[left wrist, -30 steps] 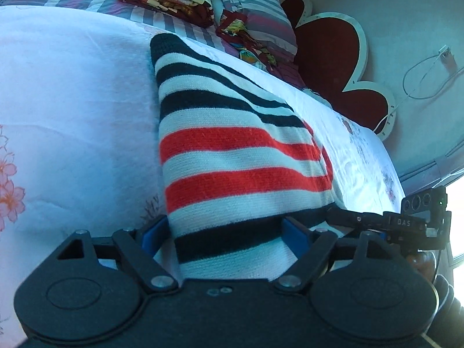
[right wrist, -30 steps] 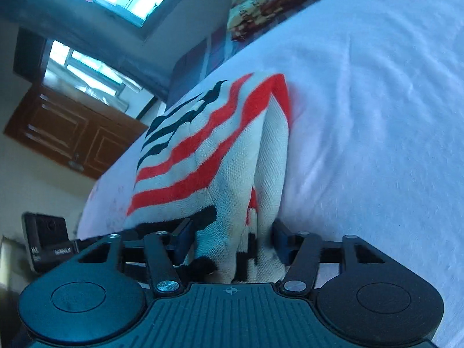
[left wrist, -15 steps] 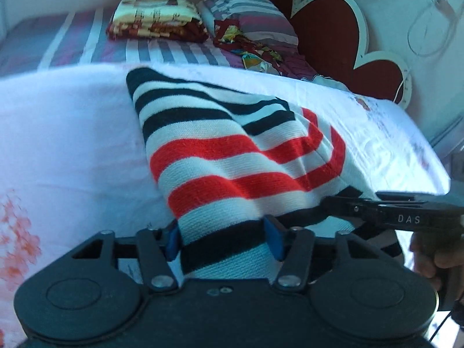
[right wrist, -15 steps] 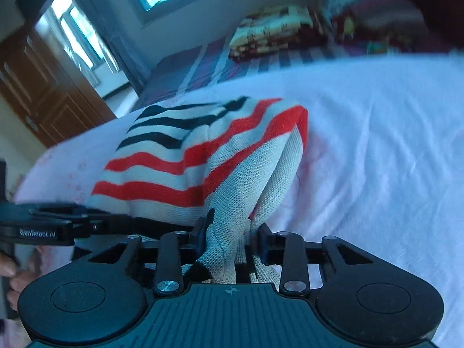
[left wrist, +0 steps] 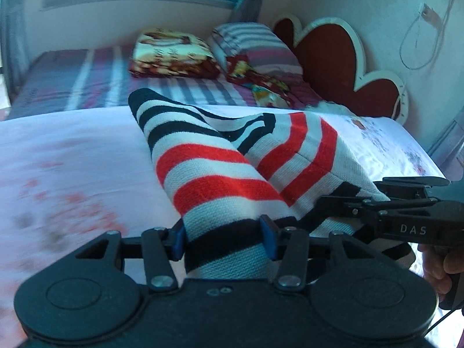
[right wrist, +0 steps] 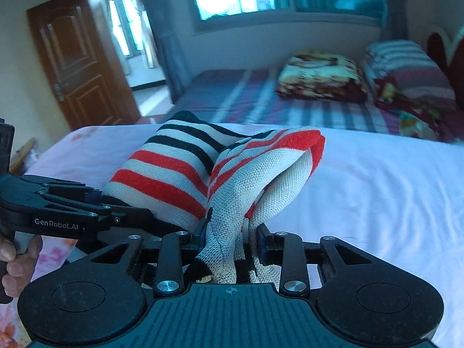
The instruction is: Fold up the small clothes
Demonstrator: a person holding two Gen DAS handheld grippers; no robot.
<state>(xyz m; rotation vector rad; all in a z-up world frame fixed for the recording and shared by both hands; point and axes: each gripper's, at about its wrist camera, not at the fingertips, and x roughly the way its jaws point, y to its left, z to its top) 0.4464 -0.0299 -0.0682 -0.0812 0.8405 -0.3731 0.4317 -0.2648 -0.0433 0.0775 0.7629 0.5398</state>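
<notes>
Knitted red, black and white striped garment [left wrist: 220,174] held up over white bedsheet [left wrist: 72,150], near edge raised, far end trailing on sheet. Left gripper [left wrist: 223,236] and right gripper [right wrist: 232,237] clamped side by side on near hem, likely to carry fold over.

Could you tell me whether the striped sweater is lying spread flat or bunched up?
Bunched up: the striped sweater rises in folds, pinched by both grippers.

The left gripper [left wrist: 223,236] sits level, its blue-padded fingers [left wrist: 177,239] closed on knit fabric between them. The right gripper [right wrist: 230,236] is likewise clamped, fingers drawn in on cloth. Each shows at the other's side: right at 3 o'clock, left at 9 o'clock, a bare hand [right wrist: 13,261] on its handle.
</notes>
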